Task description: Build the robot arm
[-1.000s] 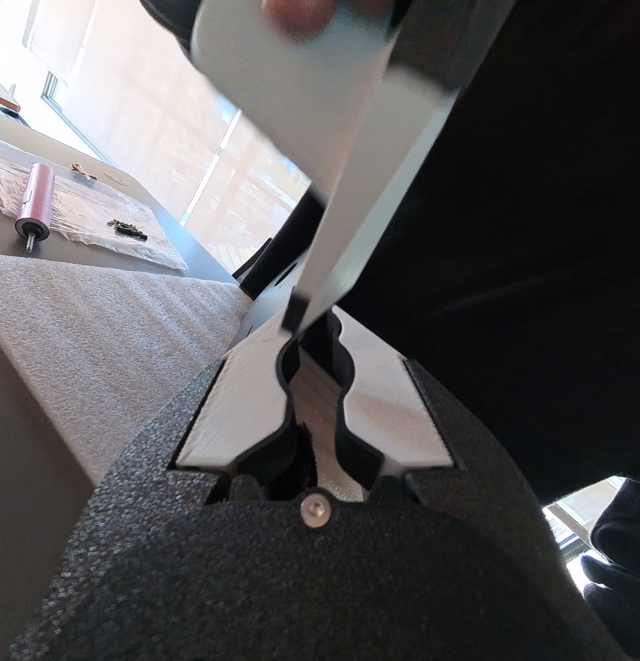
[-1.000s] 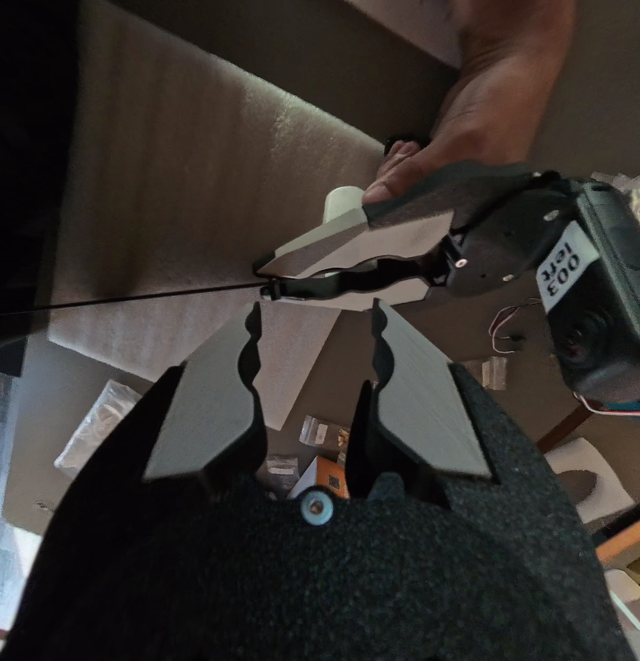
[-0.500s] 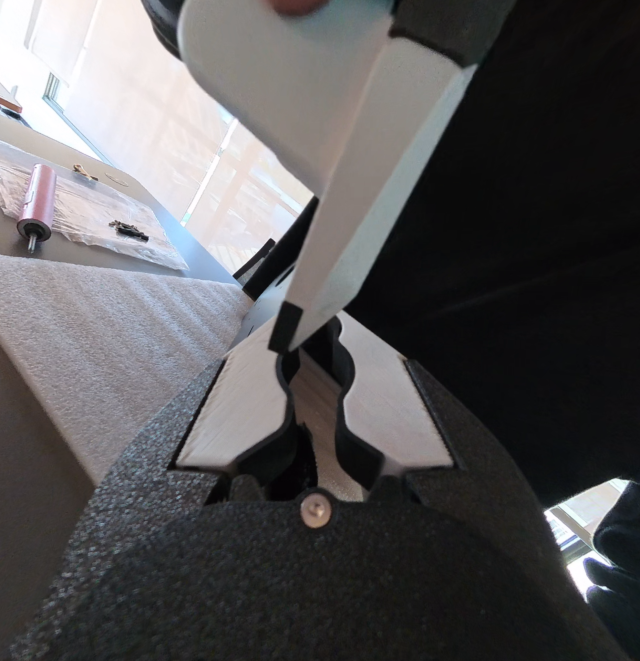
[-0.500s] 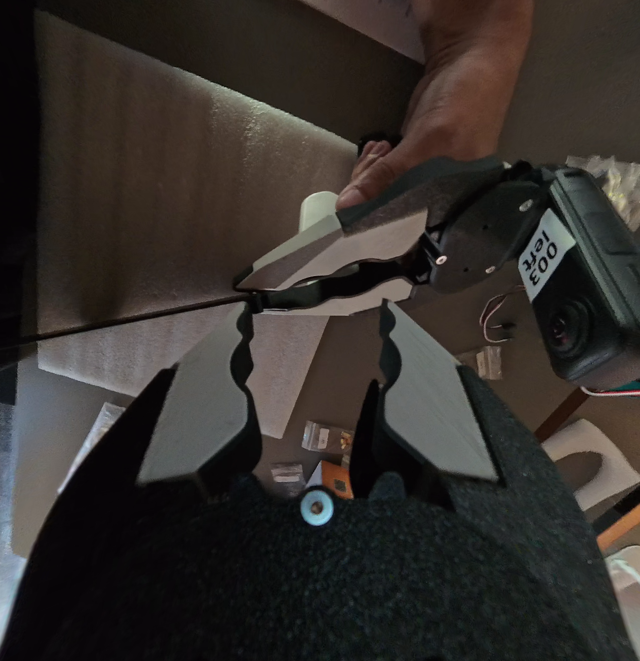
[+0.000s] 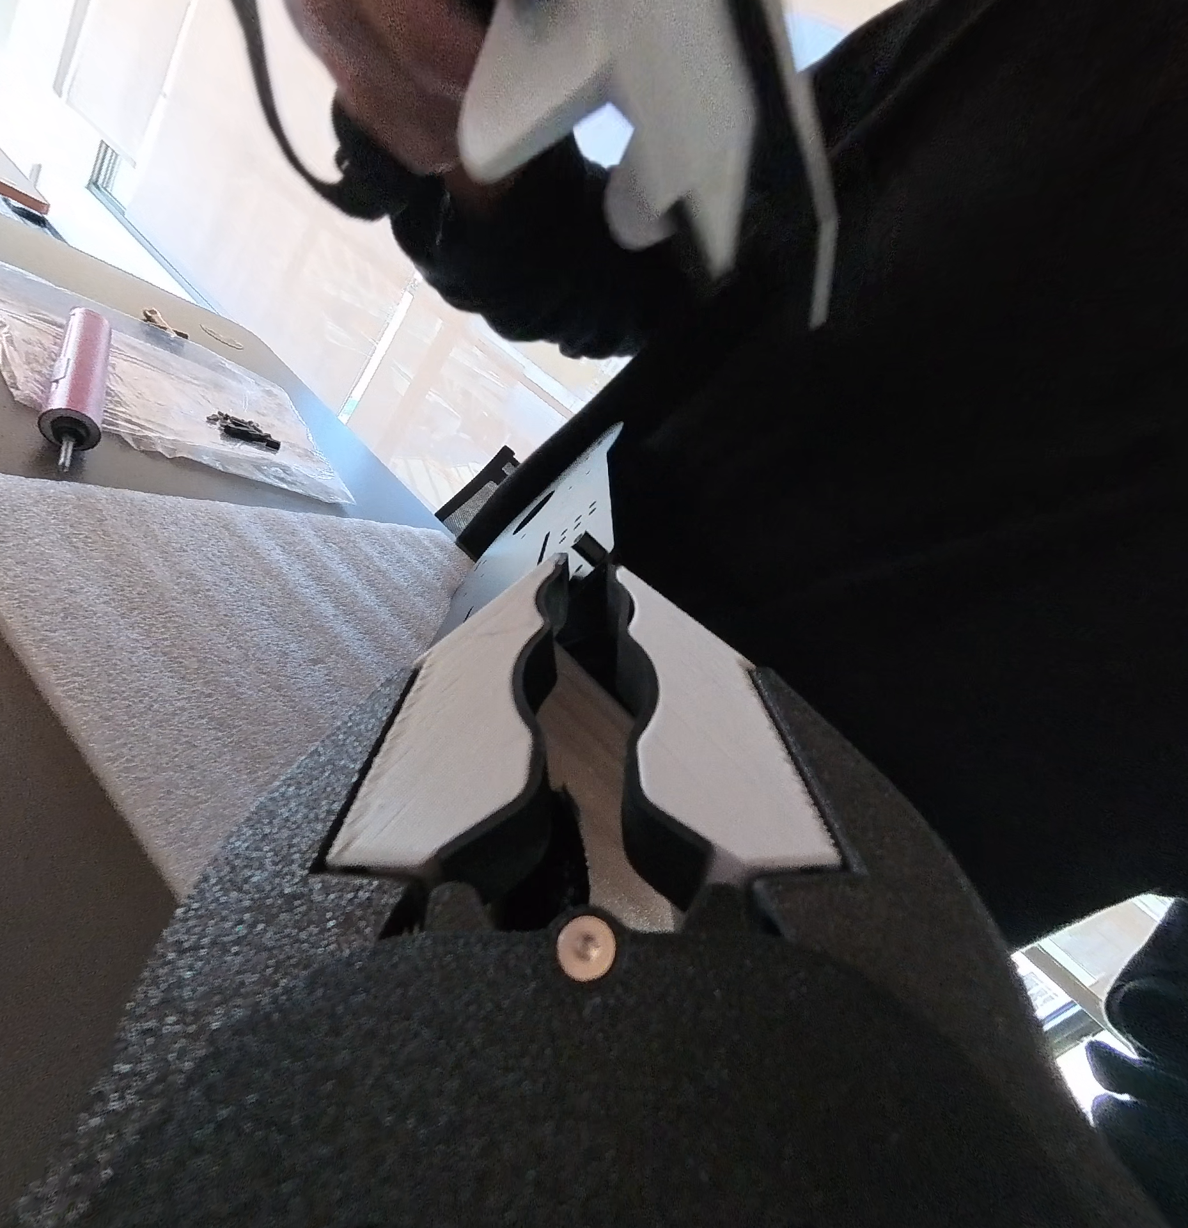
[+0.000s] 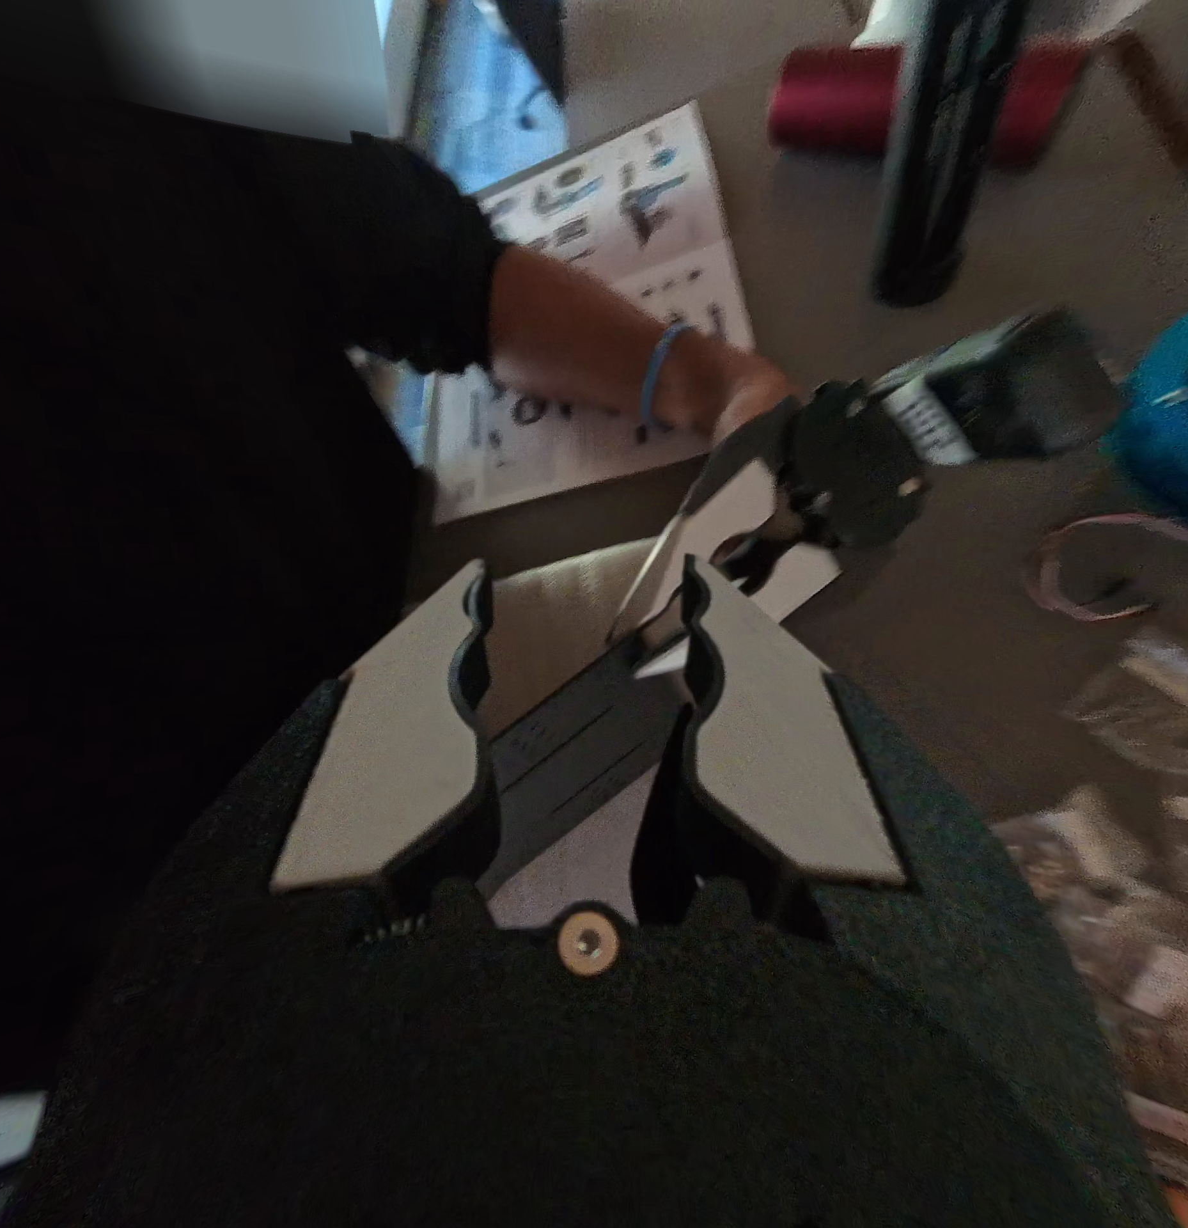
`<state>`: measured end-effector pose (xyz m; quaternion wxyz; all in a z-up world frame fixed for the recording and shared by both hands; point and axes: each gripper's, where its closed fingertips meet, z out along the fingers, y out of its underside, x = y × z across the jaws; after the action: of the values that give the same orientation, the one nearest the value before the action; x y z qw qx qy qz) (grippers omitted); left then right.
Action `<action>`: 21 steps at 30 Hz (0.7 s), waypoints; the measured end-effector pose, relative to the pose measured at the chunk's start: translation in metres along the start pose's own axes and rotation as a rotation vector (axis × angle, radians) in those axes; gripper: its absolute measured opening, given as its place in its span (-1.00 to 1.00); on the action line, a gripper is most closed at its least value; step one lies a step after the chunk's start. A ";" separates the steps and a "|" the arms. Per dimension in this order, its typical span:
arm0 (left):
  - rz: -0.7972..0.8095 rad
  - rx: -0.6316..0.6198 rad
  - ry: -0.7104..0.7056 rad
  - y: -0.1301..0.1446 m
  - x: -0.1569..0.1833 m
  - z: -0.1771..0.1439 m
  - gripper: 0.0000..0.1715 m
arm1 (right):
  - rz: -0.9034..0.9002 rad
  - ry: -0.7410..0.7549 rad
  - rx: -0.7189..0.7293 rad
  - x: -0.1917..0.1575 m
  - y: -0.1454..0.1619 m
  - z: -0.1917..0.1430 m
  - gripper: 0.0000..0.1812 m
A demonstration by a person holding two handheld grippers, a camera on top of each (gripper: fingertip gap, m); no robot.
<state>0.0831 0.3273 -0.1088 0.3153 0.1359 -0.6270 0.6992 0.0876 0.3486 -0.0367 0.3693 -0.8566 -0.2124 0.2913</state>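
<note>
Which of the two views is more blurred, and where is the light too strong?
Right wrist view: motion blur nearly everywhere, worst on the printed sheet and red cylinder. Left wrist view: mostly sharp; the window is overexposed, the black clothing loses detail.

White foam sheet [image 5: 179, 598], pink cylinder [image 5: 76, 372], black perforated plate [image 6: 571, 744], white fingers [image 5: 458, 724].

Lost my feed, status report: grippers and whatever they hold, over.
Left gripper shut on thin plate edge. Right gripper open, fingers astride it, contact unclear. Foam sheet alongside.
</note>
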 end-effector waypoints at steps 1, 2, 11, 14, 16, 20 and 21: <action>0.000 0.000 0.001 0.000 0.000 0.000 -0.89 | -0.011 -0.033 -0.001 -0.006 0.014 -0.002 -0.26; -0.001 0.000 0.001 0.000 0.000 0.000 -0.89 | -0.038 -0.033 -0.030 -0.008 0.028 -0.002 -0.23; -0.004 0.003 0.001 0.000 0.000 0.000 -0.90 | -0.792 0.167 -0.603 0.012 0.058 0.006 -0.47; -0.003 0.003 0.001 0.000 0.000 0.000 -0.90 | -0.874 0.085 -0.662 0.016 0.063 0.012 -0.67; -0.004 0.003 0.001 0.000 0.000 0.000 -0.90 | -0.819 0.016 -0.684 0.013 0.065 0.016 -0.61; -0.004 0.003 0.002 0.000 0.000 0.000 -0.89 | -0.813 -0.014 -0.702 0.014 0.064 0.023 -0.57; -0.005 0.003 0.002 0.000 0.000 0.000 -0.89 | -0.814 -0.028 -0.703 0.013 0.065 0.025 -0.59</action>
<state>0.0837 0.3272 -0.1087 0.3172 0.1372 -0.6253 0.6997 0.0907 0.3271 -0.1042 0.1402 -0.7731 -0.6167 0.0472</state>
